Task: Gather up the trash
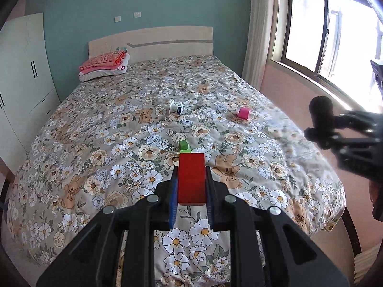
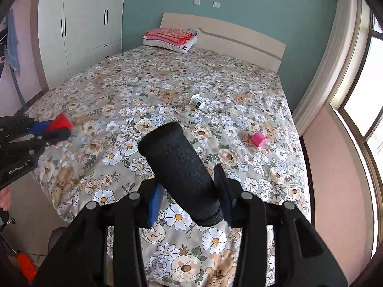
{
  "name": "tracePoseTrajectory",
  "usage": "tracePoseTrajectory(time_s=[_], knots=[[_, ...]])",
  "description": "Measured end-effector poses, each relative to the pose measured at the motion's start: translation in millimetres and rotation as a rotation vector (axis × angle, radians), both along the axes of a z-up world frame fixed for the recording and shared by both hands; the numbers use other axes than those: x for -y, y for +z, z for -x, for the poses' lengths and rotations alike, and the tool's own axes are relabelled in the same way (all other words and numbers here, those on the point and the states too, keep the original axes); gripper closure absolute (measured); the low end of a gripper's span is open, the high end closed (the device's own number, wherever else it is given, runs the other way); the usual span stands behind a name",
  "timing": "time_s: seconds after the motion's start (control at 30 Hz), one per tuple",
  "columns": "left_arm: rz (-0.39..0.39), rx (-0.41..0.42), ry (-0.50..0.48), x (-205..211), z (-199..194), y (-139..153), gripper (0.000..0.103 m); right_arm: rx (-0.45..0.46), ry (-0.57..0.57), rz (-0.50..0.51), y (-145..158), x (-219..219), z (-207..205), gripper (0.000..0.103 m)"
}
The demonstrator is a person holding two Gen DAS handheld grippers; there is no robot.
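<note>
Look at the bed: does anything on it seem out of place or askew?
Yes. A small white box lies tipped on the floral bedspread, with a pink roll and a green block scattered nearby. Loose clutter on a made bed looks odd; the folded bedding by the headboard seems tidy.

The green block [image 1: 184,145] sits half hidden behind the red block [image 1: 191,178].
</note>
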State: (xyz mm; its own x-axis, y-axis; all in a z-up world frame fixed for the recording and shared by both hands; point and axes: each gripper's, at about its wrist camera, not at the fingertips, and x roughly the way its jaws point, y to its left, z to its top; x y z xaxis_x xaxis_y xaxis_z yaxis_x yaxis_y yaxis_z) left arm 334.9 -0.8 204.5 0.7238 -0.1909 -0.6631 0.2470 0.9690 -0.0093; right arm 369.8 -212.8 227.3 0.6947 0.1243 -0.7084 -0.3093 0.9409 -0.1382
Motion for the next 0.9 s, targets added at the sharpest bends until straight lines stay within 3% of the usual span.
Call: tracePoseTrajectory(time_s=[0.4, 0.9], knots=[[-0.016, 0.084, 0.013, -8.4, 76.2, 35.2, 0.081, 0.078, 0.016, 0.011, 41.4, 6.7, 94.5, 0.061], [-0.081, 0.056, -0.059, -21.0, 151.1, 15.2, 0.081, 0.07, 0.092, 0.045, 18.0, -0.1, 176.3, 0.061]])
